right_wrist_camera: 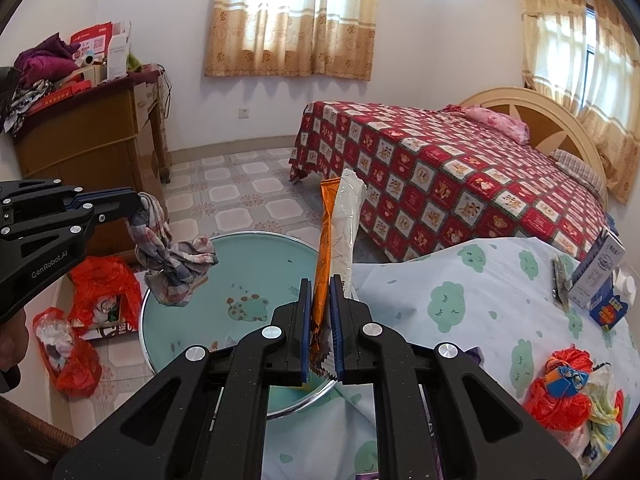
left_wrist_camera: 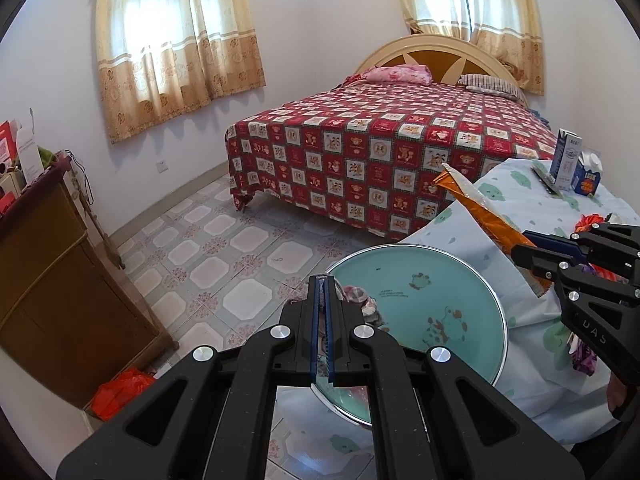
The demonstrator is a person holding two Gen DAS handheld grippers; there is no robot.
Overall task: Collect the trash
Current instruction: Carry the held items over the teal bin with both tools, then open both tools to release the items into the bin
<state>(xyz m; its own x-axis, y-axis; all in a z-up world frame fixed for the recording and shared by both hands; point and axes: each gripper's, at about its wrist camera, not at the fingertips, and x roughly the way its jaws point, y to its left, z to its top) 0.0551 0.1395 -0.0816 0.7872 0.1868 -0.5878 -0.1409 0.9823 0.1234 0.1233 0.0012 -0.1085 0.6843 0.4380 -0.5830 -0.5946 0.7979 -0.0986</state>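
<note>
My right gripper [right_wrist_camera: 321, 292] is shut on an orange and silver snack wrapper [right_wrist_camera: 338, 224] that stands upright above the round teal glass table [right_wrist_camera: 256, 276]. The wrapper [left_wrist_camera: 476, 204] and the right gripper [left_wrist_camera: 528, 254] also show at the right of the left wrist view. My left gripper [left_wrist_camera: 323, 284] is shut on a crumpled plaid cloth [left_wrist_camera: 356, 296]; in the right wrist view the cloth [right_wrist_camera: 172, 260] hangs from the left gripper [right_wrist_camera: 138, 200] over the table's left edge. More trash lies on the cloud-print cloth [right_wrist_camera: 472, 292]: a red bag bundle [right_wrist_camera: 568, 392] and cartons [right_wrist_camera: 600, 272].
A bed with a red patterned cover [left_wrist_camera: 392, 148] stands beyond the table. A brown cabinet [left_wrist_camera: 52, 272] piled with boxes is at the left. Red plastic bags [right_wrist_camera: 100, 292] and a box lie on the tiled floor [left_wrist_camera: 224, 248] beside it.
</note>
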